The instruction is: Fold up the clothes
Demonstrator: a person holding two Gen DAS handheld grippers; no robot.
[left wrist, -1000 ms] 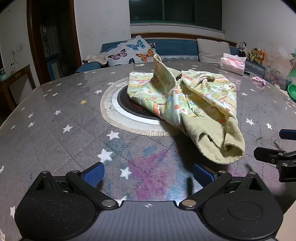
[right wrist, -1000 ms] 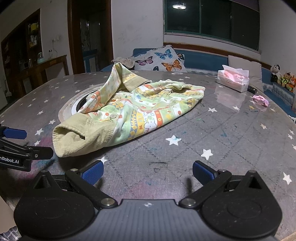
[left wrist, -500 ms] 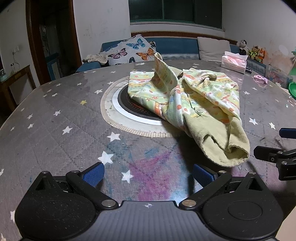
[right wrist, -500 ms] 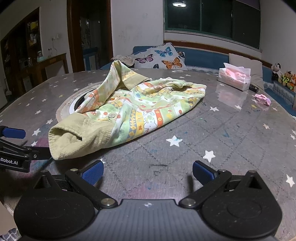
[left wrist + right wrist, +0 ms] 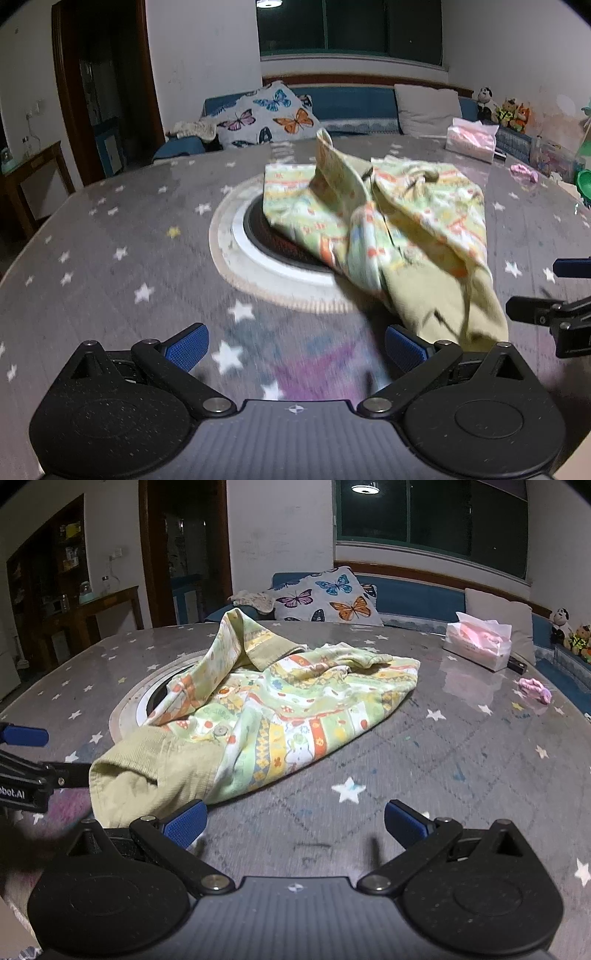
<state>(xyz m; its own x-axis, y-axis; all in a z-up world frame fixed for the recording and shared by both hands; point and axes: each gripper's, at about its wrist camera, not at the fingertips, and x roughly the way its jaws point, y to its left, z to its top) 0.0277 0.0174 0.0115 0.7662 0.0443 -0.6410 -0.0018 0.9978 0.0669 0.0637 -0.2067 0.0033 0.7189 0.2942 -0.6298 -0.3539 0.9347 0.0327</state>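
I am keeping both grippers, left point(image 5: 295, 343) and right point(image 5: 293, 821), with jaws spread, aiming low at the shirt point(image 5: 280, 716) cuff, probably its nearest edge.

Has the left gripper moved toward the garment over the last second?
Yes. In its own view the left gripper has closed in: the garment's khaki cuff now reaches its right finger, and the table's round insert looks nearer.

Illumination is dim and artificial, supplied by a ceiling lamp point(image 5: 365, 488) reflected in the dark window point(image 5: 432, 517). The counter point(image 5: 461, 738) shows faint glare. Motion blur smears foreground surfaces. Fisheye distortion bends edges; corners vignette black.
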